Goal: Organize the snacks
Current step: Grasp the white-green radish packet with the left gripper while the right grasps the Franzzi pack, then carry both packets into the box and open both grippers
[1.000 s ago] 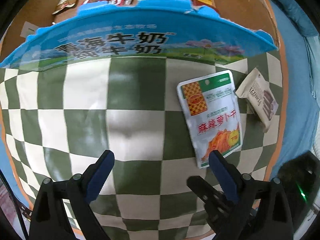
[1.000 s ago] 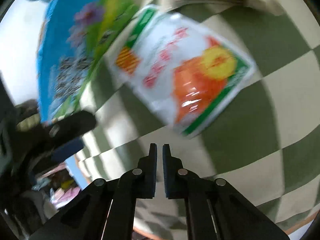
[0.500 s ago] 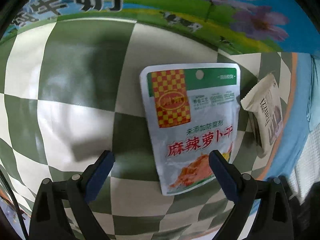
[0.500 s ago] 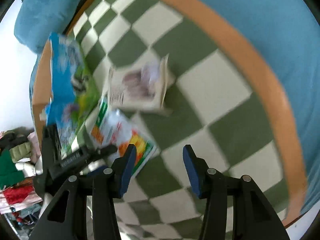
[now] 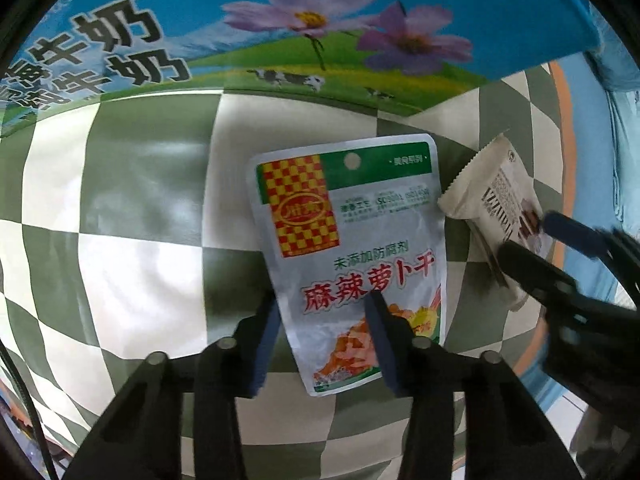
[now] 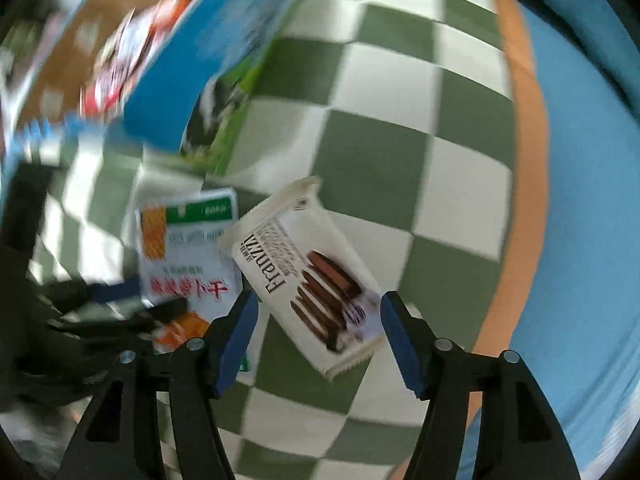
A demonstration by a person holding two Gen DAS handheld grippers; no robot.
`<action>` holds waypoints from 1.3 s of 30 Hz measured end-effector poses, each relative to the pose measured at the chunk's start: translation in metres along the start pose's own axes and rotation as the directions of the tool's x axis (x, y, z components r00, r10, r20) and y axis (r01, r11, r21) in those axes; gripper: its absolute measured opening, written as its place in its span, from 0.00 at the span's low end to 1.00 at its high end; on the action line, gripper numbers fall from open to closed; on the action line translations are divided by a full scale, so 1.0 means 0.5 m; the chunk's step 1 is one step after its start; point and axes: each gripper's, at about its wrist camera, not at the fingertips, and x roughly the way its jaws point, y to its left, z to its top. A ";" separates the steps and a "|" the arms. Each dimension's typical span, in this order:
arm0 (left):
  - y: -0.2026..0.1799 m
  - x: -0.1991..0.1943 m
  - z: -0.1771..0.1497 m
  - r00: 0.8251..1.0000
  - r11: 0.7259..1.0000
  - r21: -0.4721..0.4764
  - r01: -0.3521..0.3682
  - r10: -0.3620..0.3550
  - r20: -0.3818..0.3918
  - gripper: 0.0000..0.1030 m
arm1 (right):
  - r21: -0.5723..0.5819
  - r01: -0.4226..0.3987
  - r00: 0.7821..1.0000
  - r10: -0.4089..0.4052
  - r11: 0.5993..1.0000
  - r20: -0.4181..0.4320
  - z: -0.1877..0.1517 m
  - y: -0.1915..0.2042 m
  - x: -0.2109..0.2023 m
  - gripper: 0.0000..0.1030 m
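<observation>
A silver and green snack pouch point(image 5: 352, 248) with red Chinese letters lies flat on the green-and-white checked cloth point(image 5: 132, 216). My left gripper point(image 5: 324, 340) is open, its fingers either side of the pouch's lower left part. A white Franzzi wafer packet point(image 6: 308, 276) lies just right of the pouch point(image 6: 188, 256). My right gripper point(image 6: 316, 344) is open, its jaws straddling the packet's near end. The right gripper also shows in the left wrist view point(image 5: 560, 252) over the packet point(image 5: 496, 204).
A blue milk carton box point(image 5: 280, 28) stands behind the pouch, with more snack bags point(image 6: 120, 52) inside it. The cloth's orange rim point(image 6: 524, 128) and a blue surface point(image 6: 580, 200) lie to the right.
My left gripper has narrowed its jaws and come down over the pouch. My right gripper has swung in over the wafer packet, opening from shut a second ago.
</observation>
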 end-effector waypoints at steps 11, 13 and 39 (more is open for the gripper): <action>0.053 -0.047 -0.014 0.996 0.997 -0.015 0.076 -0.076 -0.048 0.39 | -0.056 0.063 0.997 -0.066 0.996 -0.041 0.048 -0.001 0.060 0.74; 0.059 -0.047 -0.010 0.992 0.993 -0.037 0.110 -0.112 -0.054 0.39 | -0.020 0.064 0.997 -0.065 0.998 -0.034 0.049 -0.016 0.061 0.67; -0.123 0.041 0.012 0.992 0.993 0.032 -0.117 0.118 -0.032 0.82 | 0.278 -0.064 0.996 0.080 0.958 -0.046 -0.077 -0.212 0.077 0.33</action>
